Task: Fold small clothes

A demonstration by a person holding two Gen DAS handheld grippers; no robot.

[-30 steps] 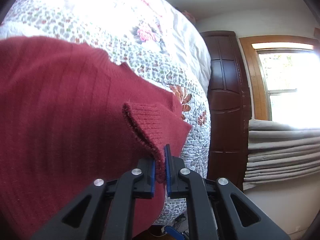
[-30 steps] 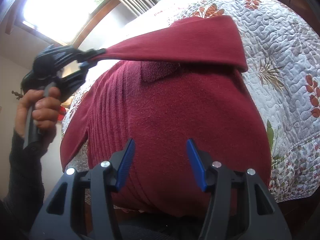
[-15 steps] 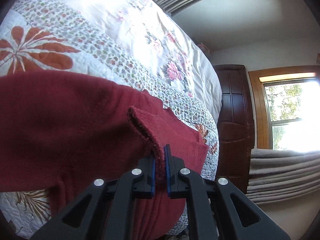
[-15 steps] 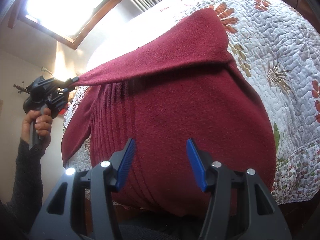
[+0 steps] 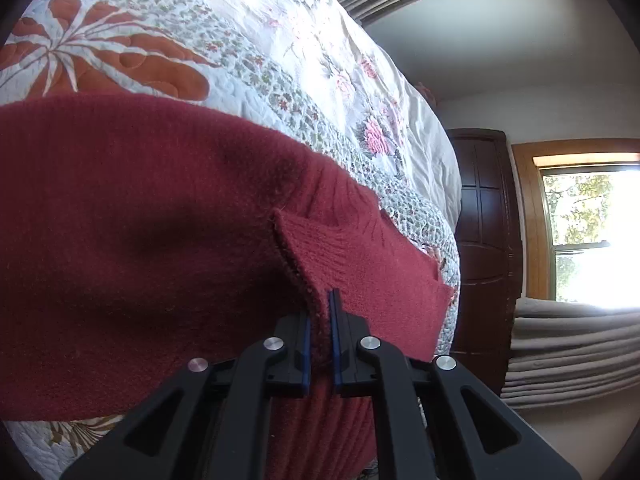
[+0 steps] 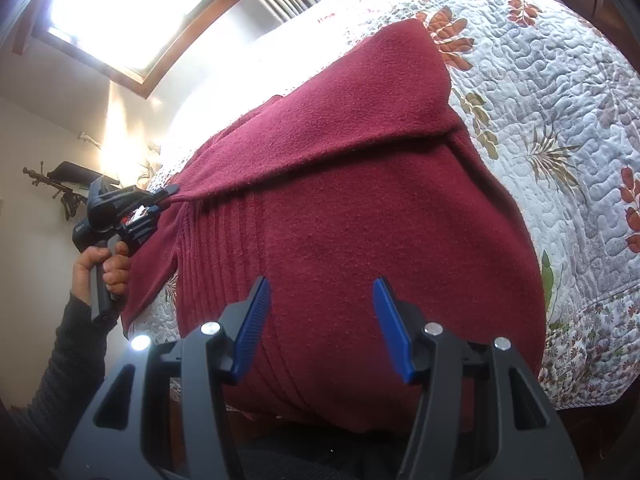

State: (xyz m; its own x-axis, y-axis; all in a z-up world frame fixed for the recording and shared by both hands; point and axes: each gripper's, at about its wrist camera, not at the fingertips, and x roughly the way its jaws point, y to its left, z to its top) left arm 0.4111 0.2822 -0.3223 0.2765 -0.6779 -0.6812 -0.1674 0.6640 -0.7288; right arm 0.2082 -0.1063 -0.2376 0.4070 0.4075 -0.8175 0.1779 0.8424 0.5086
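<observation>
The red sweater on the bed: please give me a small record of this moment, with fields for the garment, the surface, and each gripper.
garment: red sweater, knitted, sleeve drawn across the body
surface: floral quilt on a bed
left gripper: jaws shut on the sleeve's cuff, held by a hand
right gripper: jaws open, over the sweater's lower part, holding nothing
background: window, dark wooden door

Window (image 6: 120,12) glare overexposes bright daylight; fisheye edges curve and darken.
</observation>
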